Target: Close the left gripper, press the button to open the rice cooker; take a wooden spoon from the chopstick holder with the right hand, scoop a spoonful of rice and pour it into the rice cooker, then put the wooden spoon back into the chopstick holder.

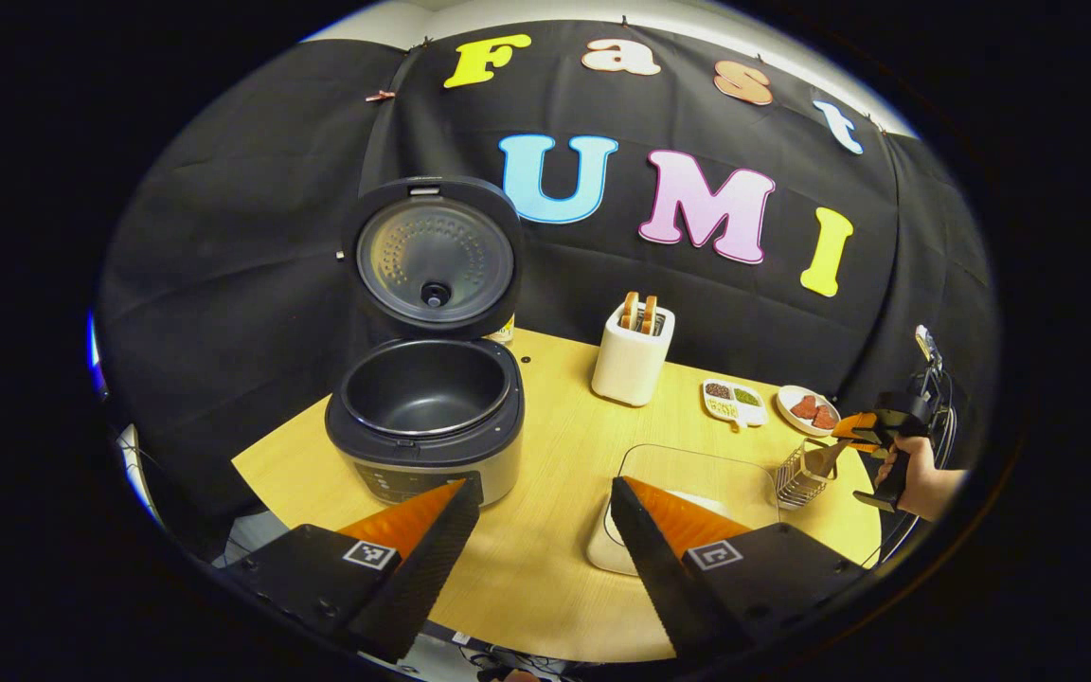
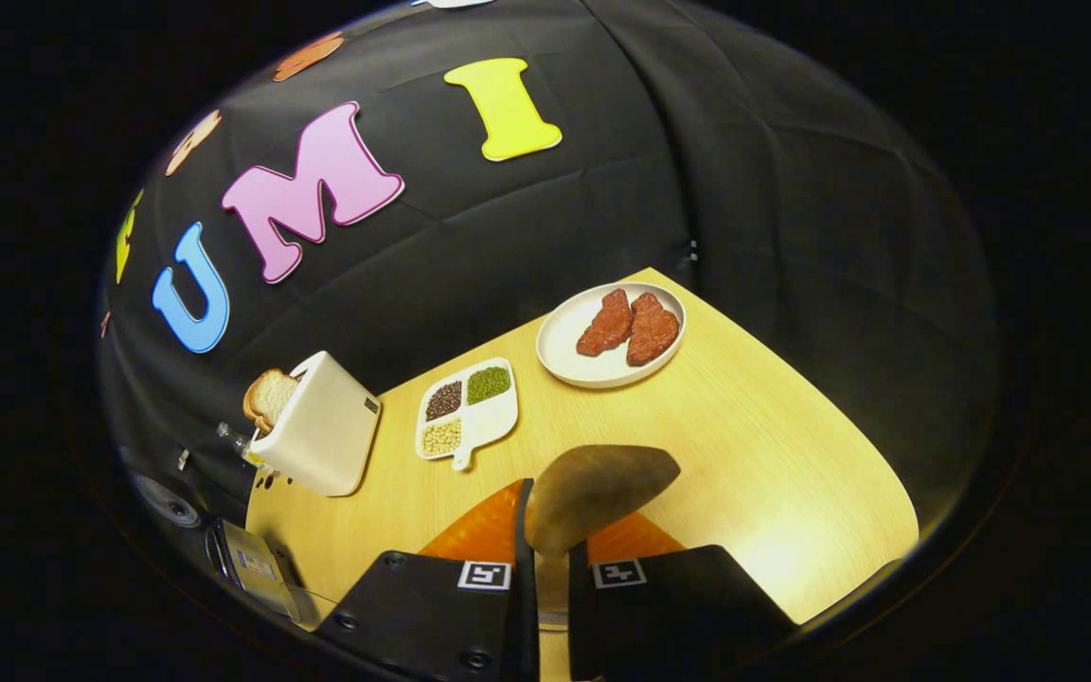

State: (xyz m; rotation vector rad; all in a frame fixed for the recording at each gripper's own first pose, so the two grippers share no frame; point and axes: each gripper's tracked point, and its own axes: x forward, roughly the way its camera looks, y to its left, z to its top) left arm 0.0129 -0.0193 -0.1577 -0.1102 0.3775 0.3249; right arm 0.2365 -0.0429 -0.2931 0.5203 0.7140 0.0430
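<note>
Now wooden spoon (image 2: 593, 493) in right tool (image 2: 545, 549)

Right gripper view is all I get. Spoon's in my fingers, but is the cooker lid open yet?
Observer: Yes. In the left gripper view the rice cooker stands with its lid up and the pot dark inside.
Operator: Left gripper?
Observer: The left gripper is open, hanging in front of the cooker, touching nothing.
Operator: Where's the rice?
Observer: A clear container sits between the cooker and the wire chopstick holder; its contents are hard to make out.
</note>
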